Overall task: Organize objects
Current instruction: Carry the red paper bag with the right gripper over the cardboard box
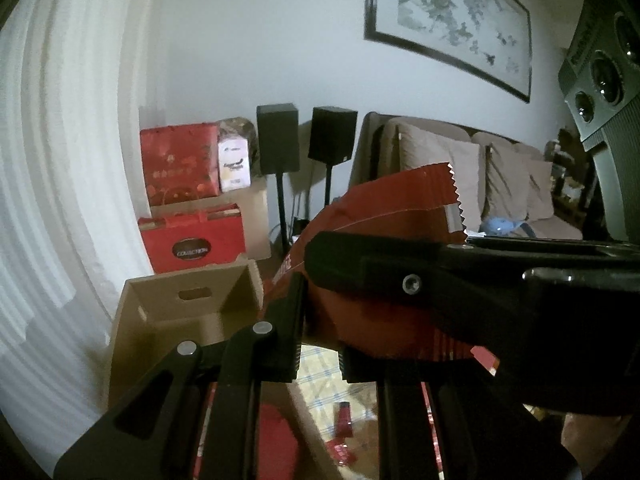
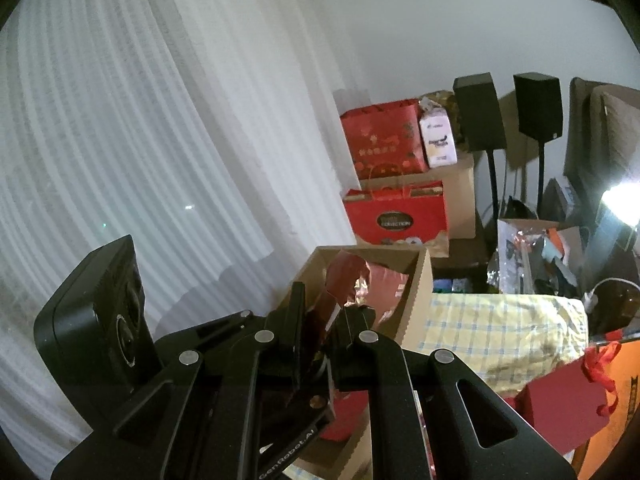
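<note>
Both grippers hold one dark red snack packet (image 1: 384,236) in the air. In the left wrist view my left gripper (image 1: 320,320) is shut on its lower part, and the right gripper's finger (image 1: 400,268) crosses from the right and clamps the packet too. In the right wrist view my right gripper (image 2: 320,312) is shut on the packet (image 2: 342,280), with the left gripper's body (image 2: 92,320) at the left. An open cardboard box (image 1: 188,312) stands just beyond and below; it also shows in the right wrist view (image 2: 420,292), with red wrappers (image 2: 384,288) inside.
Red gift bags (image 1: 192,236) and boxes (image 1: 180,160) are stacked by the white curtain (image 1: 60,200). Two black speakers (image 1: 278,138) on stands and a beige sofa (image 1: 480,176) stand behind. A yellow checked cloth (image 2: 500,332), a red gift bag (image 2: 560,408) and clutter lie at the right.
</note>
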The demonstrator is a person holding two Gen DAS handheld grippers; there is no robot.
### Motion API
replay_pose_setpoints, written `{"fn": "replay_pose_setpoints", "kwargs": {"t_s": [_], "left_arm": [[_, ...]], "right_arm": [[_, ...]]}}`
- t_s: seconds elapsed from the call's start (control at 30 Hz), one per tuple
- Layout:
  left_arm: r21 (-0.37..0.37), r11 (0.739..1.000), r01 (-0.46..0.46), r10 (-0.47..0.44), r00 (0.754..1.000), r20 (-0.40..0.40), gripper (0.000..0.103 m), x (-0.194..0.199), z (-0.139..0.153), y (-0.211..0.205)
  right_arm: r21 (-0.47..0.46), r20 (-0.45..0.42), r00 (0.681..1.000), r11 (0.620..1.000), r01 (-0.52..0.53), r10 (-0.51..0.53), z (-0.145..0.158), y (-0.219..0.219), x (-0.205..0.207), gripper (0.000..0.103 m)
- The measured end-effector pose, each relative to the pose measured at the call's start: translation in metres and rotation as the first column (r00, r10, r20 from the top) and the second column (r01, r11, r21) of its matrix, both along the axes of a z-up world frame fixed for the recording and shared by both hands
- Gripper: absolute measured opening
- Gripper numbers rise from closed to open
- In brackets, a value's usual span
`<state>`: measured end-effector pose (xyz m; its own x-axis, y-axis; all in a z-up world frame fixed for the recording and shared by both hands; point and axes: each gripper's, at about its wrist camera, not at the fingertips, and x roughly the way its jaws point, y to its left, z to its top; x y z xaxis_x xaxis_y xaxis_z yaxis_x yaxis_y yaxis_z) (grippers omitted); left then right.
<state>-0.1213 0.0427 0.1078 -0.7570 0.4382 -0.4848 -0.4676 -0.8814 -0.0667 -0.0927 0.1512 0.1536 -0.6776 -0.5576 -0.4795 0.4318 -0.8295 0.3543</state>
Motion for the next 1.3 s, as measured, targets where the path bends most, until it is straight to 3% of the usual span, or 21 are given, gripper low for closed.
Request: {"fn": "replay_pose_setpoints", "kwargs": {"t_s": [0.53, 0.73, 0.9, 1.3], "left_arm": [[-0.059, 0.998, -0.026, 0.036, 0.984, 0.175, 0.016, -0.064, -0.080, -0.012], [-0.128, 0.990, -0.065, 0.091, 0.974, 0.207, 0.031, -0.068, -0.101, -0.017], [-0.132, 0.988, -0.077, 0.107, 0.965, 0.238, 0.059, -0.052, -0.106, -0.038], [-0.035, 0.976, -0.213, 0.213, 0.928, 0.307, 0.068, -0.023, -0.099, -0.120]], "right_arm": [[0.010, 0.154, 0.988, 1.000, 0.011, -0.012, -0.083, -0.017, -0.065, 0.010], [0.052, 0.179, 0.984, 0.999, 0.009, -0.018, -0.103, -0.024, -0.074, 0.010], [0.120, 0.166, 0.985, 0.992, 0.025, -0.044, -0.114, -0.031, -0.076, 0.009], [0.311, 0.122, 0.991, 0.950, 0.022, -0.063, -0.148, -0.054, -0.075, 0.007]]}}
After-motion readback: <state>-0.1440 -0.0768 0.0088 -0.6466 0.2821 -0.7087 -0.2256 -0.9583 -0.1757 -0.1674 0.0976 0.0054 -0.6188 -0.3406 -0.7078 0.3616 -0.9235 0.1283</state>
